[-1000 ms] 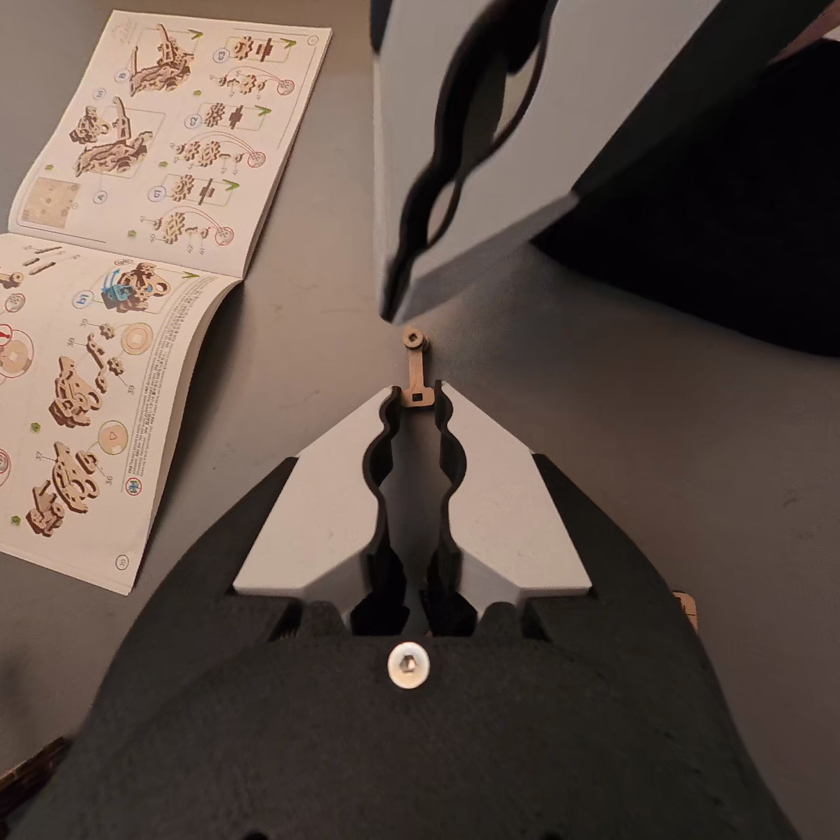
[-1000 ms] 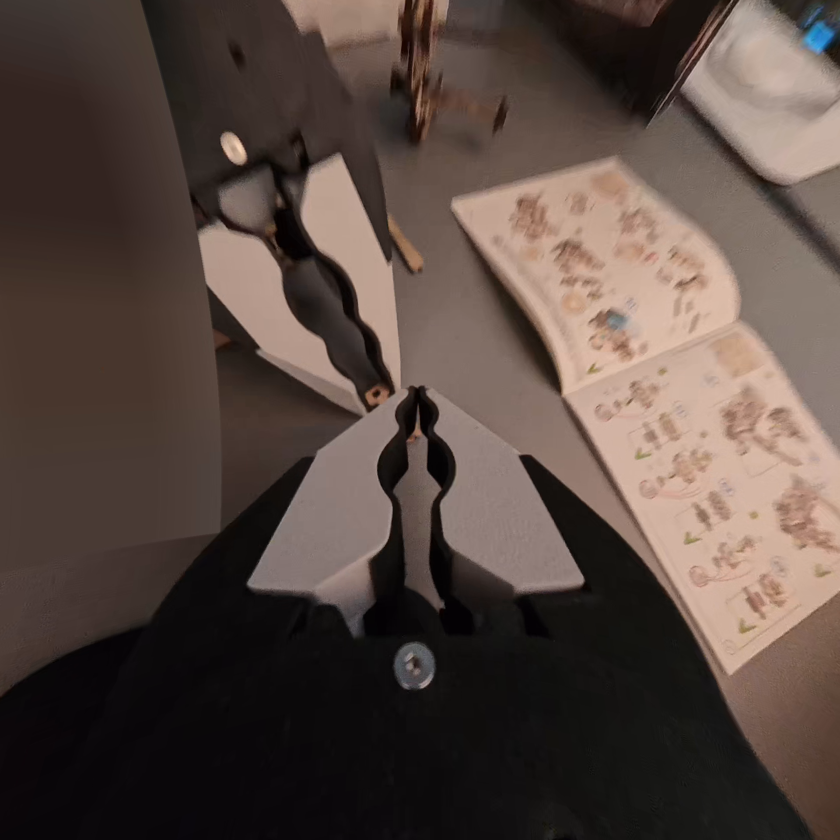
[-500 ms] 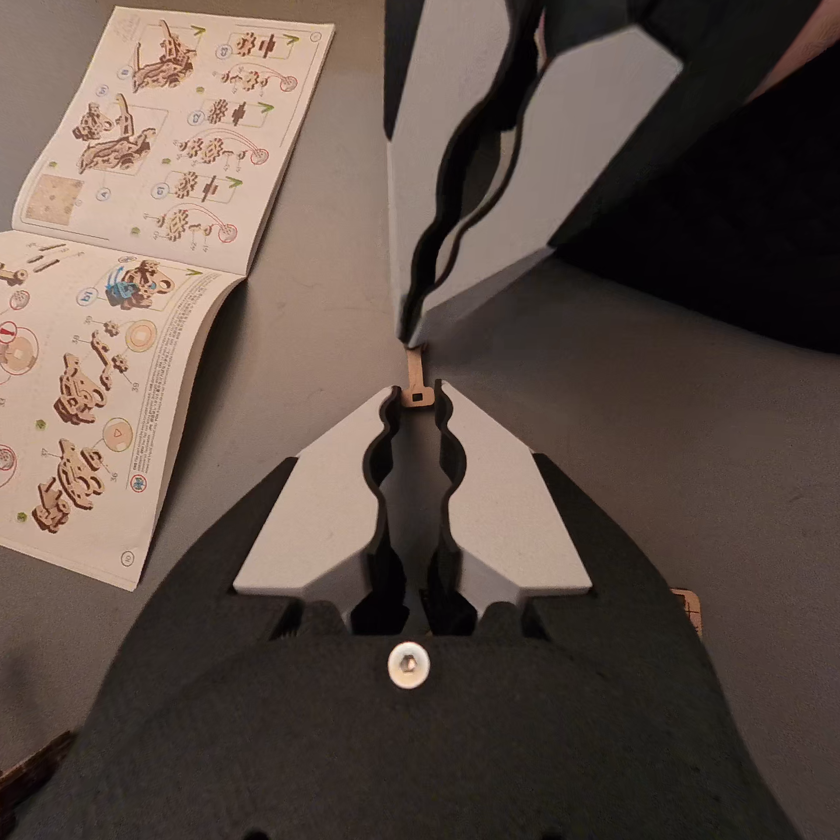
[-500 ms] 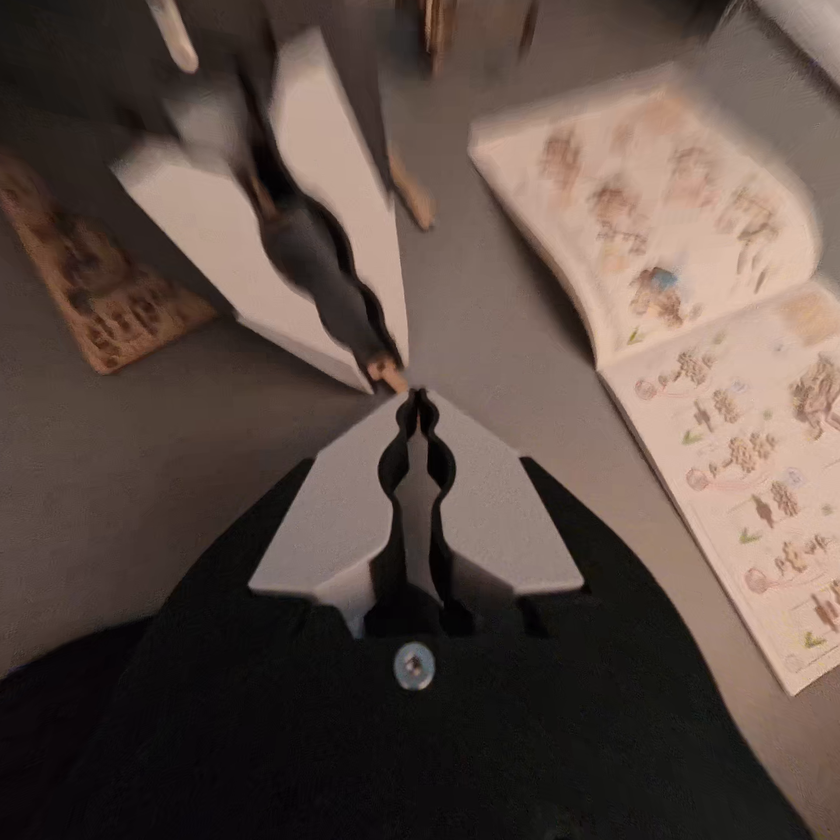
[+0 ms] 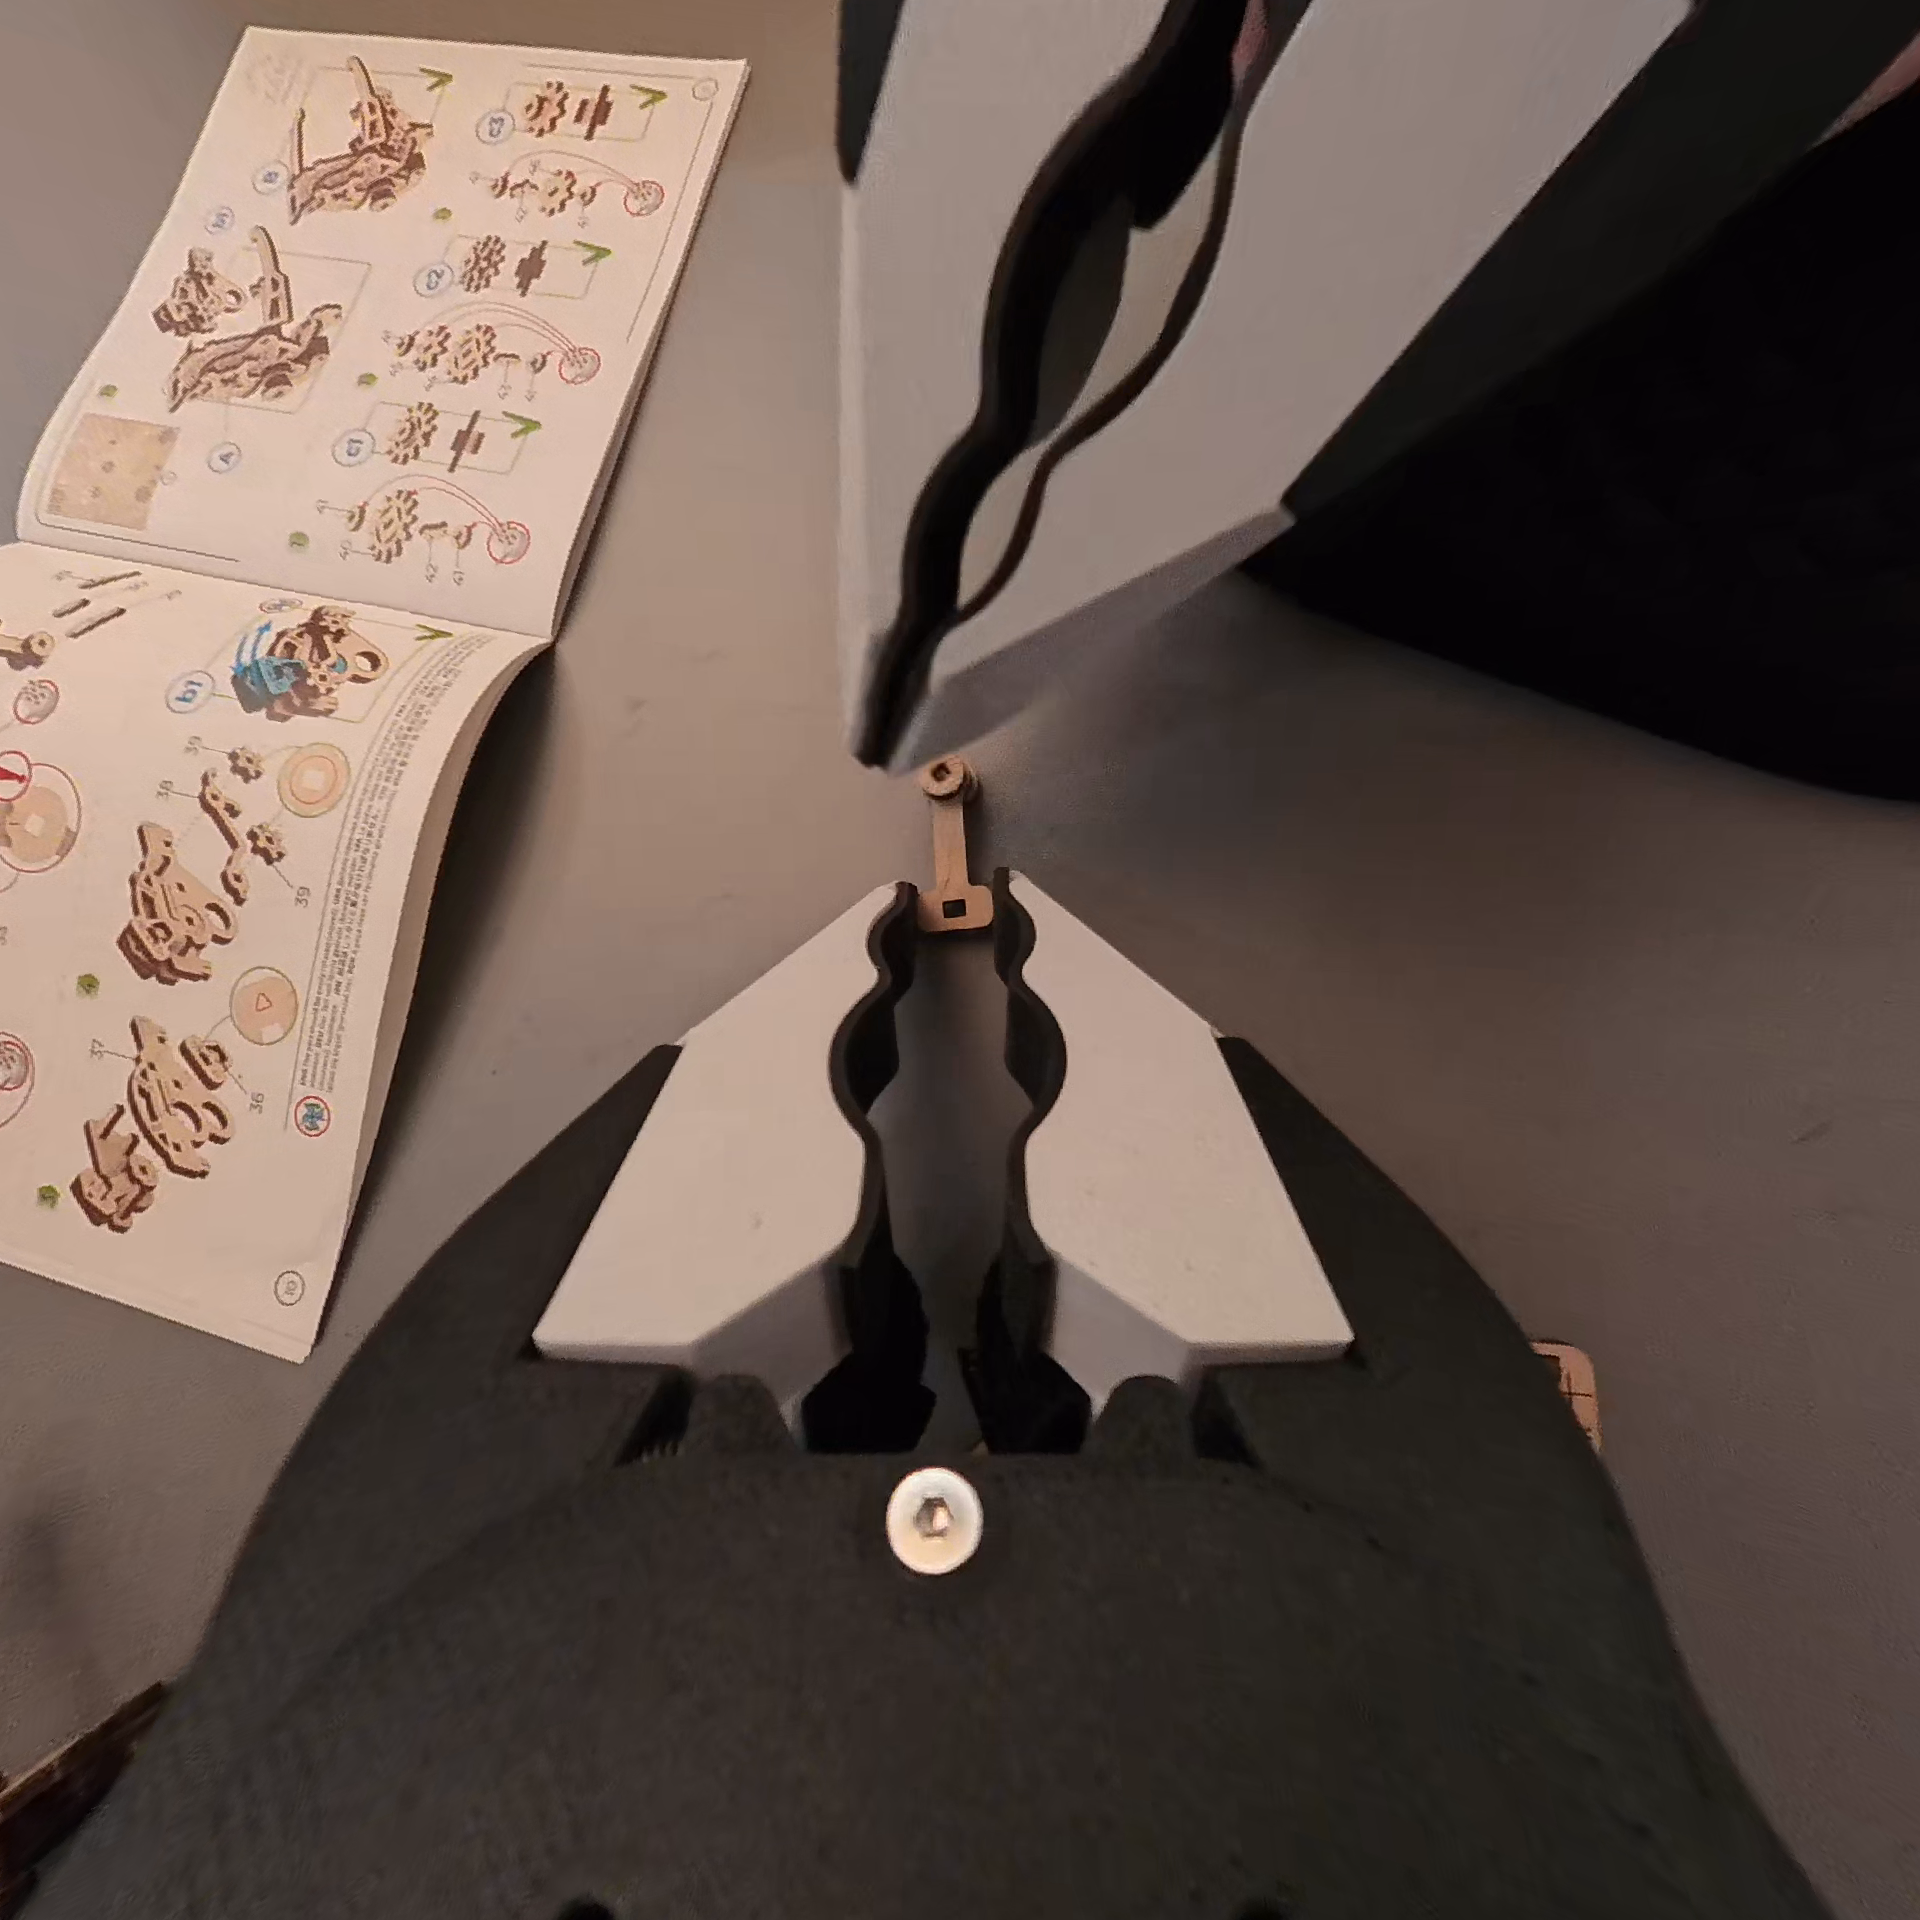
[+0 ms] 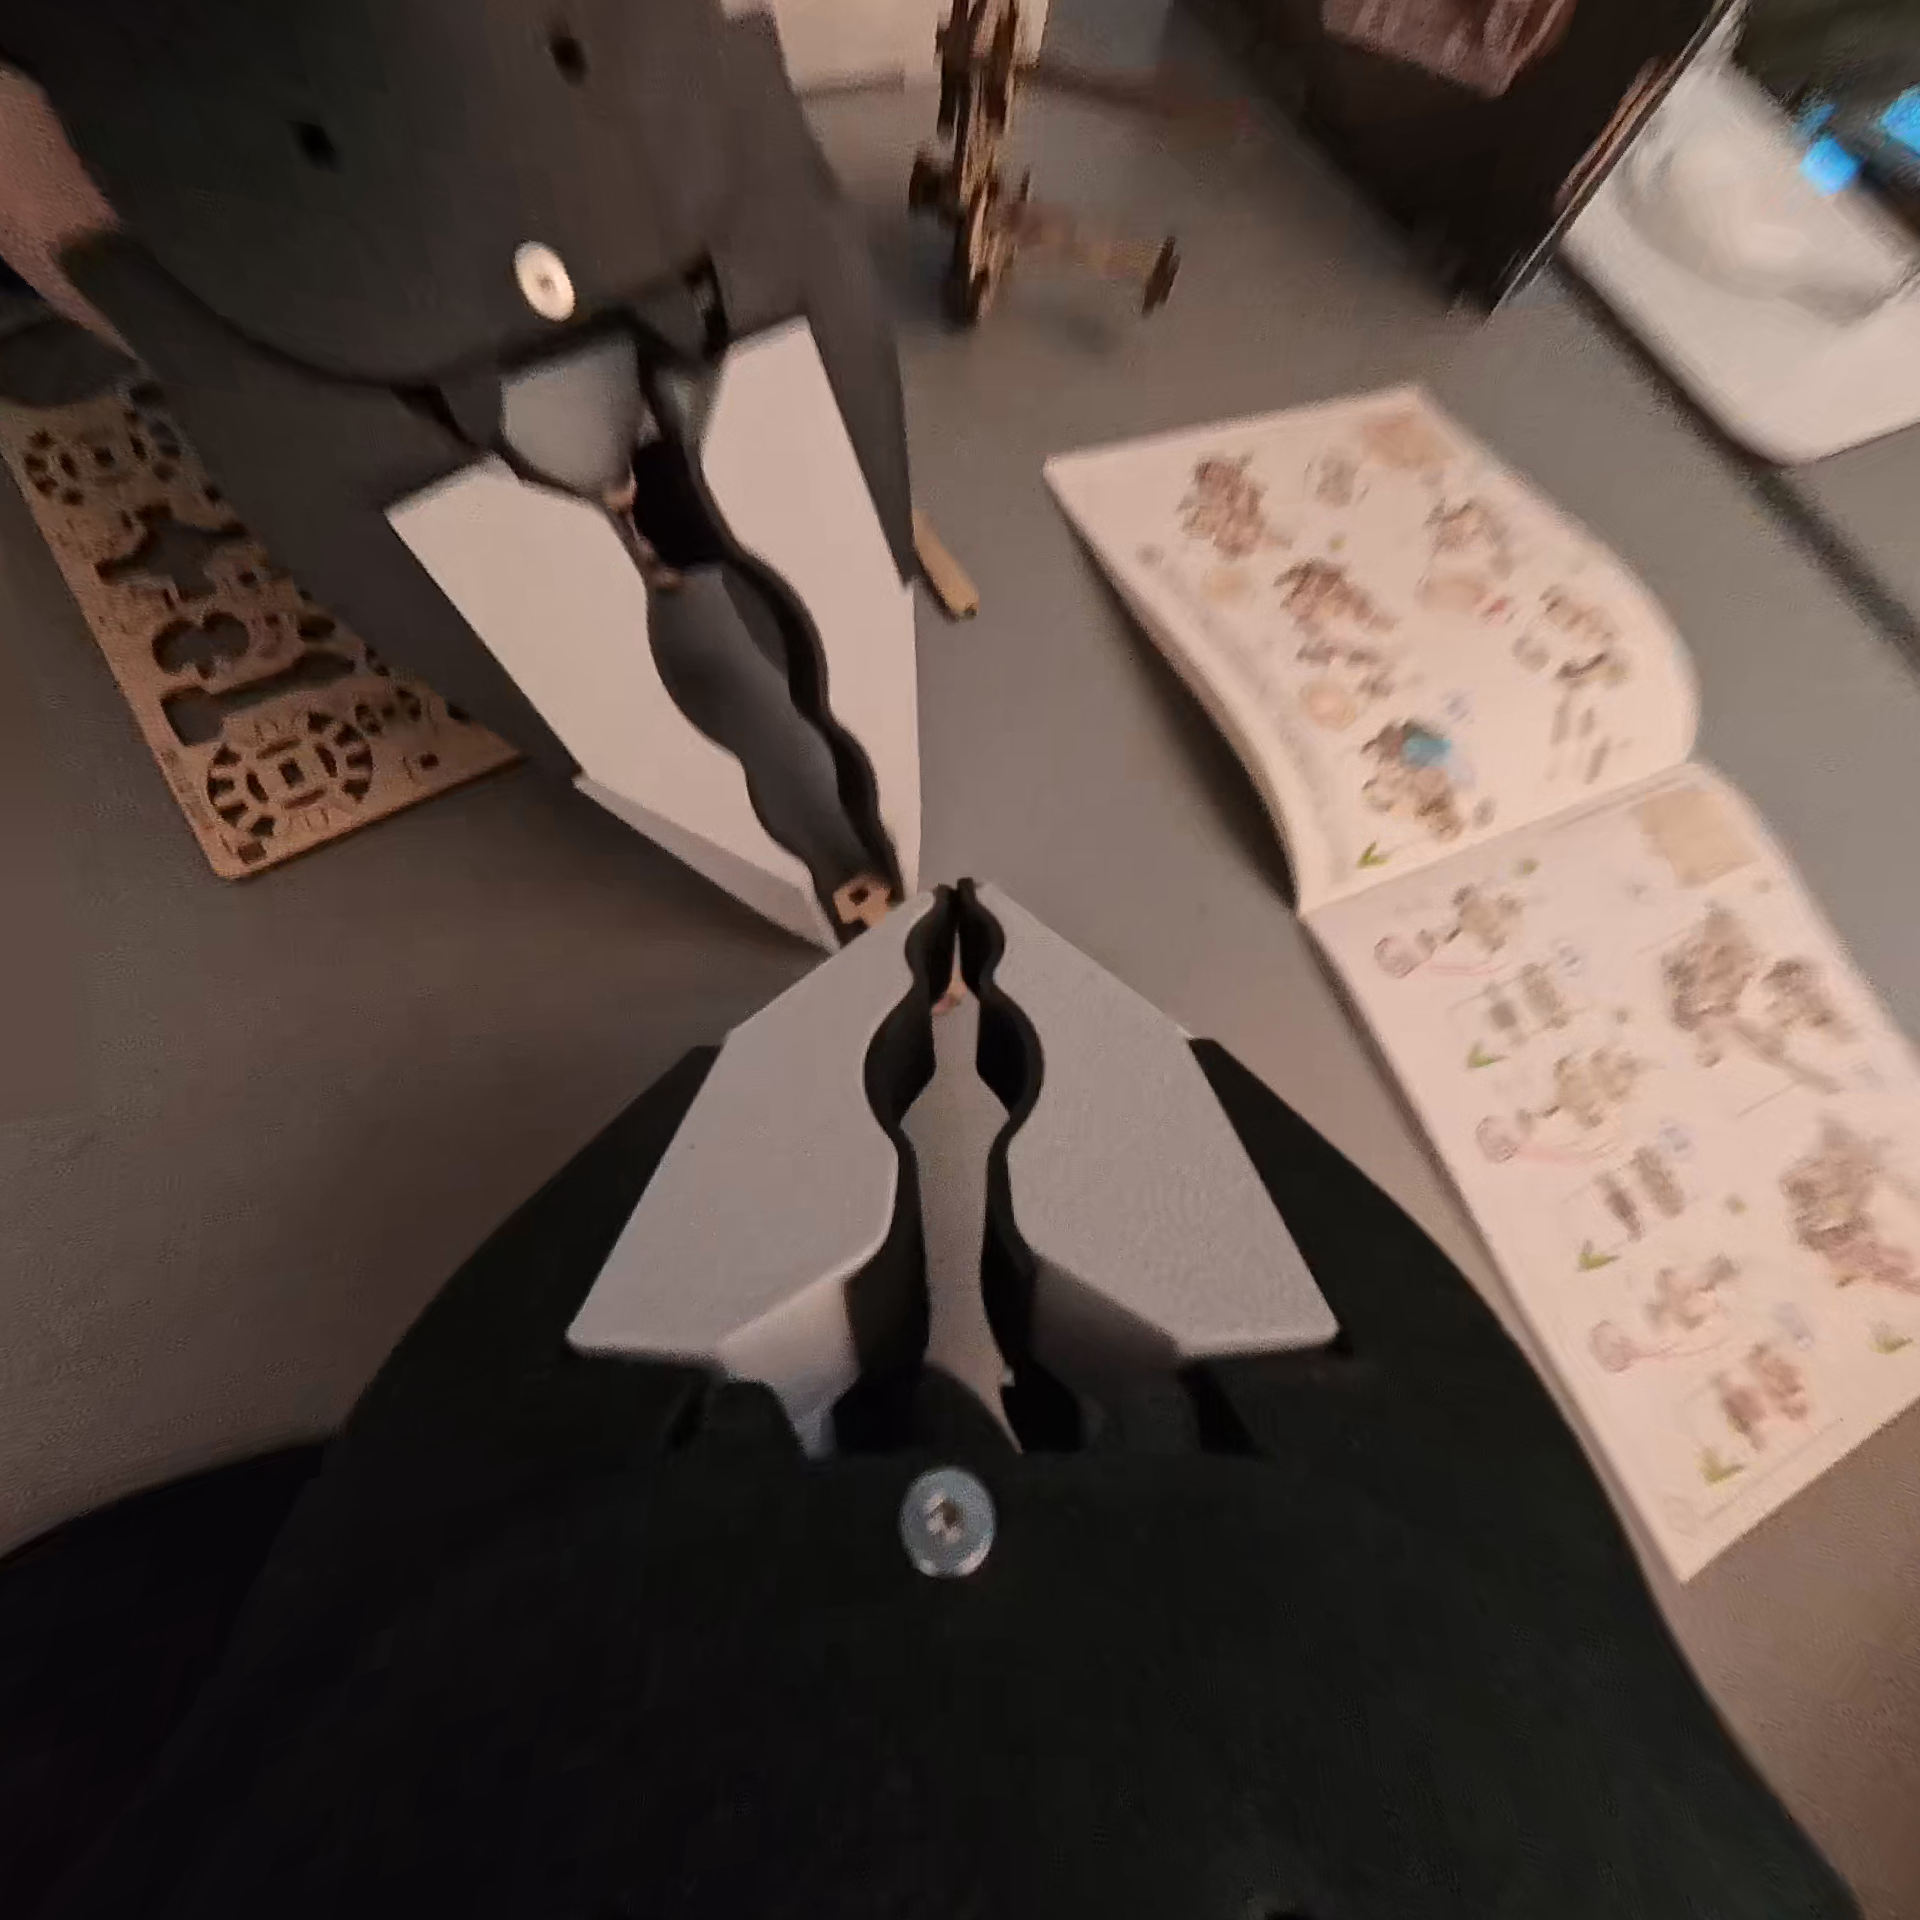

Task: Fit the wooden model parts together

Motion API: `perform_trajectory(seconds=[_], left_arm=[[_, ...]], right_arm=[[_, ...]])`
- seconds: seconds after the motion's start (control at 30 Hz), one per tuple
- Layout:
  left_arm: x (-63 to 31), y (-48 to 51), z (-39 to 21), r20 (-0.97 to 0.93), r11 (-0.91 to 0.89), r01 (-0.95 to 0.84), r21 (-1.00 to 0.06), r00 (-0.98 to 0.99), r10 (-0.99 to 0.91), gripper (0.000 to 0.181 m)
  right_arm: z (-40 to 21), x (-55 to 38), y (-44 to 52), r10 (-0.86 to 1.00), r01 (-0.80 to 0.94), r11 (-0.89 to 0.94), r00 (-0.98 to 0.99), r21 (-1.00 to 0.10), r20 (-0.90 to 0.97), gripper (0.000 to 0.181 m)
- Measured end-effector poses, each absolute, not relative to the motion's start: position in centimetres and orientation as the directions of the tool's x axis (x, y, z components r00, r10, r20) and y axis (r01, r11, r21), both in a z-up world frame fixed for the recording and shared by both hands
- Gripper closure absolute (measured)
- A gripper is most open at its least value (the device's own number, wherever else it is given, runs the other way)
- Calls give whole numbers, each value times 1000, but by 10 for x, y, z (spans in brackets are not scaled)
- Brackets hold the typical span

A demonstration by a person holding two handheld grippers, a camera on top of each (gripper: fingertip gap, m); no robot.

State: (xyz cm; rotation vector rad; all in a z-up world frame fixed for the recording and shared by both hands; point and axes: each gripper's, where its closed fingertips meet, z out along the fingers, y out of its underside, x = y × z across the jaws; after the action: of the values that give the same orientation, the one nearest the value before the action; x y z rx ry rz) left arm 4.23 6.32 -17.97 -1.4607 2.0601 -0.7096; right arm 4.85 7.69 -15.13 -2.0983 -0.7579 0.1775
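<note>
In the left wrist view my left gripper [image 5: 952,902] is shut on the square end of a small wooden lever [image 5: 948,847], held just above the grey table. Its round end with a hole points forward. My right gripper [image 5: 883,750] comes down from above, its tips just left of that round end. In the right wrist view my right gripper [image 6: 957,902] is shut, with a small pale wooden peg [image 6: 949,1000] barely showing between the pads. The left gripper [image 6: 868,906] stands tip to tip with it, holding the lever [image 6: 858,900].
An open instruction booklet [image 5: 312,644] lies on the table; it also shows in the right wrist view [image 6: 1507,883]. A laser-cut wooden sheet [image 6: 239,665] lies behind the left gripper. A partly built wooden model [image 6: 977,156] stands farther back. A loose wooden stick [image 6: 943,578] lies nearby. The grippers are tip to tip, or close to it.
Half a second ago the right gripper's tips covered the lever's round end; now they have drawn back a little to the left and the round end shows again. The left gripper has held still.
</note>
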Motion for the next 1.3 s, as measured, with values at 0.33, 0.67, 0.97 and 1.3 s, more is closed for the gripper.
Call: perform_trajectory(seconds=[0.33, 0.67, 0.97, 1.3], left_arm=[[42, 63, -180, -103, 281, -683, -674, -289, -952, 168], [40, 64, -179, -106, 294, -681, -671, -304, -947, 168], [32, 57, -179, -129, 415, -600, -684, -460, -878, 168], [28, 57, -179, -141, 445, -575, -687, -496, -857, 168]], right_arm=[[-149, 49, 76, 575, 432, -430, 808, -793, 129, 181], [-131, 57, 77, 566, 393, -385, 815, -835, 123, 181], [-146, 43, 49, 852, 508, -241, 519, -827, 70, 165], [-173, 43, 55, 884, 535, -321, 465, -782, -44, 173]])
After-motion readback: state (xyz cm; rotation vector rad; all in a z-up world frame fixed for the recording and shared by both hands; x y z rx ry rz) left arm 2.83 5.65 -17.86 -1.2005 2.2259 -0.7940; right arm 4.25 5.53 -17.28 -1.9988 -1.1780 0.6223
